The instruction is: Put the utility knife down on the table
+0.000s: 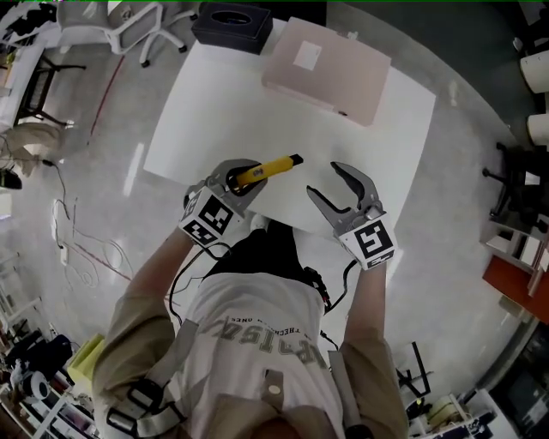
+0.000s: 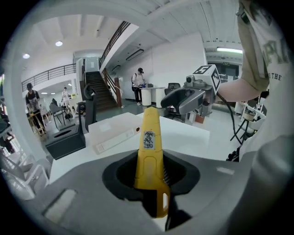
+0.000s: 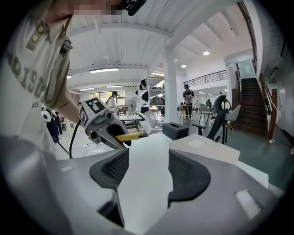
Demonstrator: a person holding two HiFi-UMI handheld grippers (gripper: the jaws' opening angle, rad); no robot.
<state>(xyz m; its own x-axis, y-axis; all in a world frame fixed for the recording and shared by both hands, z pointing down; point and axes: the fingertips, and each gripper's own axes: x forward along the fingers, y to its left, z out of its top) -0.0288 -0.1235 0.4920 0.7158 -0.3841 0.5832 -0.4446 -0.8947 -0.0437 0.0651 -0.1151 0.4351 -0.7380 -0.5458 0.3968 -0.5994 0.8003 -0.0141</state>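
Jaws of the left gripper (image 2: 149, 176) were clamped on the yellow utility knife (image 2: 149, 147), holding it near its rear; the tapered front end, with a small printed label on it, stuck out past them. Seen from the head view, the knife (image 1: 273, 166) pointed right, over the near part of the white table (image 1: 343, 146); whether it touched the tabletop could not be told. The right gripper (image 3: 148, 172) had its jaws standing wide apart with nothing between them, only bare tabletop showing in the gap; it hung over the table's near edge, near the knife's tip but apart from it. Farther back on the table lay a flat pink case (image 1: 326, 69); a dark tissue box (image 1: 232, 24) sat at the far corner; a white office chair (image 1: 137, 21) stood on the floor beyond.
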